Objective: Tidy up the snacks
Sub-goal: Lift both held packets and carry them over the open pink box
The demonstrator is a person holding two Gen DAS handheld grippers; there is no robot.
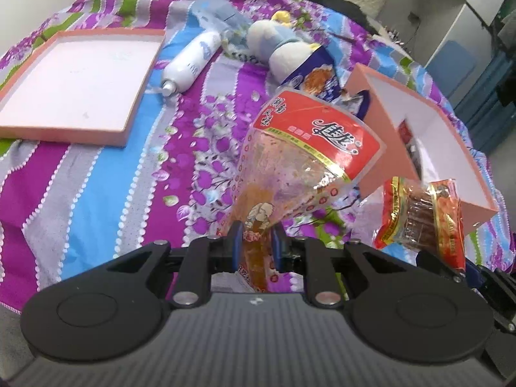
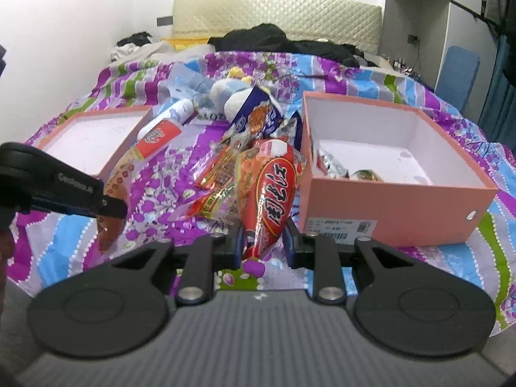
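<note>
Only the right wrist view shows packets (image 2: 335, 167) inside the box (image 2: 396, 200).

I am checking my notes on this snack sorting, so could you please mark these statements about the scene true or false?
1. The left claw is shut on a clear snack bag with a red label. True.
2. The right claw is empty. False: it grips a red snack packet.
3. The pink box already holds some snacks. True.
4. The pink lid lies upside down on the bedspread. True.
5. The white bottle stands upright. False: it lies on its side.
</note>
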